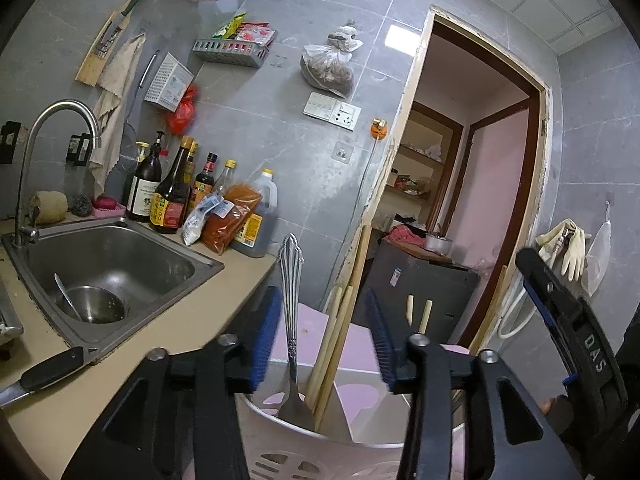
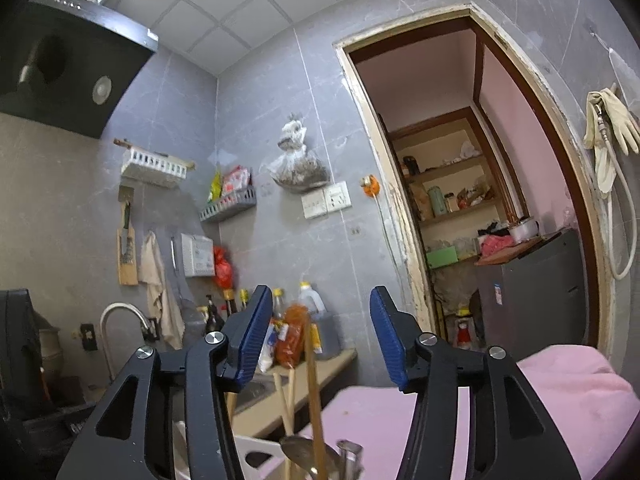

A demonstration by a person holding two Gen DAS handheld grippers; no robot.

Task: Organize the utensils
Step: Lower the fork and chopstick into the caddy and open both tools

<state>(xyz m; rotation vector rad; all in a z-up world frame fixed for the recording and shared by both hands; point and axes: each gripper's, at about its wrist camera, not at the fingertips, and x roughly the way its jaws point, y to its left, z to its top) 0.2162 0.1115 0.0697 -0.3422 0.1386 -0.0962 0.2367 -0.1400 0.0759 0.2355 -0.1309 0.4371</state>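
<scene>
A pale utensil holder (image 1: 280,428) sits right below my left gripper (image 1: 322,320), which is open. An ornate silver utensil handle (image 1: 290,300) stands upright in the holder, between the blue pads and close to the left pad (image 1: 266,332). Wooden chopsticks (image 1: 334,340) lean beside it. My right gripper (image 2: 320,320) is open too, above the same holder (image 2: 256,448). One wooden chopstick (image 2: 314,380) rises between its pads without touching either. A spoon bowl (image 2: 300,450) and a metal handle end (image 2: 350,450) show below. The right gripper's black body (image 1: 560,320) shows at the left wrist view's right edge.
The steel sink (image 1: 112,264) holds a colander and ladle. Sauce bottles and bags (image 1: 208,200) crowd the counter behind it. A black-handled knife (image 1: 52,372) lies on the counter by the sink's near corner. A pink surface (image 2: 400,420) lies behind the holder, before an open doorway (image 2: 460,200).
</scene>
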